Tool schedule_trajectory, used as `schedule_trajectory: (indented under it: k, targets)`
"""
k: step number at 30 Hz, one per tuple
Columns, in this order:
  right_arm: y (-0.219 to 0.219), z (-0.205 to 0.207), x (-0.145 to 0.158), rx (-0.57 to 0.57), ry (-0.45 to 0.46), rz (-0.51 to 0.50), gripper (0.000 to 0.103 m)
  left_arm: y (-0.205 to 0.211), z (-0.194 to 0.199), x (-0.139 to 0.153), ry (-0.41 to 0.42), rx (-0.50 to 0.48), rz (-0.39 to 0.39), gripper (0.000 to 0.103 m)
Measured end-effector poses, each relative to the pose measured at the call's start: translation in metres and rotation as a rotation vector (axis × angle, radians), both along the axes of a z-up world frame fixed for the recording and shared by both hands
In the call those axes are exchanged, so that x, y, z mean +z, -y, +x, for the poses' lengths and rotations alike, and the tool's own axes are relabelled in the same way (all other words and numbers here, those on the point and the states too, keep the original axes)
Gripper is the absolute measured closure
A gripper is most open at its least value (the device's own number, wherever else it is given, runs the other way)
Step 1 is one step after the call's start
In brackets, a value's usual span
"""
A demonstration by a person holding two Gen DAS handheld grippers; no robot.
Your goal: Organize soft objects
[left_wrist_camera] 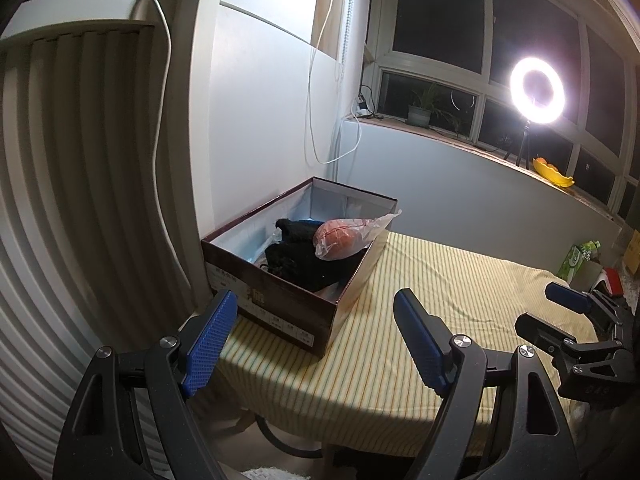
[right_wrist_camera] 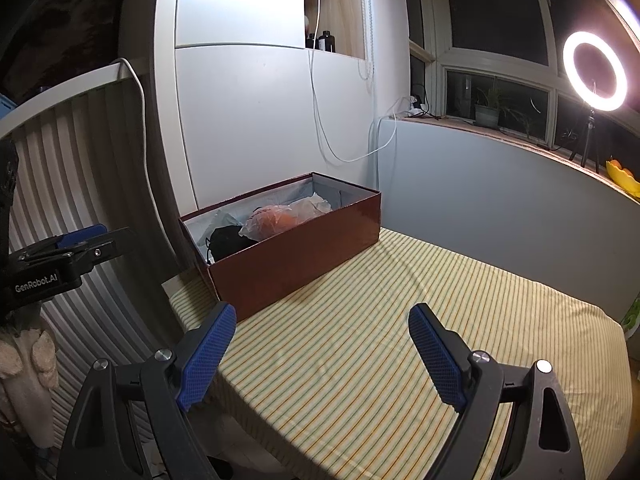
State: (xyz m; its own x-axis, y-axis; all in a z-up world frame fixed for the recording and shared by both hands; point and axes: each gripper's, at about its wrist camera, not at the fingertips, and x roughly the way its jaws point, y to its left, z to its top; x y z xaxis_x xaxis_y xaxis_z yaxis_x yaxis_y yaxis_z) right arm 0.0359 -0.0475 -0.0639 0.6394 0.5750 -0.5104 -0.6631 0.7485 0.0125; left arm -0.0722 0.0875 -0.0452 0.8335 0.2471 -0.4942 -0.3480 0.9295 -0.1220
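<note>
A dark red cardboard box [left_wrist_camera: 276, 304] [right_wrist_camera: 296, 258] stands open at the far left corner of the striped table. Inside lie a black soft bundle [left_wrist_camera: 304, 258] [right_wrist_camera: 228, 240] and an orange soft item in a clear plastic bag [left_wrist_camera: 344, 236] [right_wrist_camera: 276, 220]. My left gripper [left_wrist_camera: 316, 316] hovers open near the box's front corner, nothing between its blue pads. My right gripper [right_wrist_camera: 322, 330] hangs open over the tablecloth, in front of the box and to its right, also with nothing in it. Each gripper shows at the edge of the other's view.
A yellow-green striped cloth [right_wrist_camera: 400, 340] covers the table. A slatted white headboard [left_wrist_camera: 80, 160] rises at the left. A lit ring light [left_wrist_camera: 538, 90] on a tripod, potted plants and a yellow fruit dish [left_wrist_camera: 554, 172] sit on the windowsill. White cables hang down the wall.
</note>
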Motion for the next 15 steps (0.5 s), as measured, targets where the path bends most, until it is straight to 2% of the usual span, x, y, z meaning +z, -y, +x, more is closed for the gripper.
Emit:
schedule_trajectory:
  k: [15]
  targets:
    - [0.0017,0.0036,-0.0062,-0.015,-0.017,-0.005,0.017,0.0007,0.0026,-0.0024,-0.001,-0.007,-0.005,0.022]
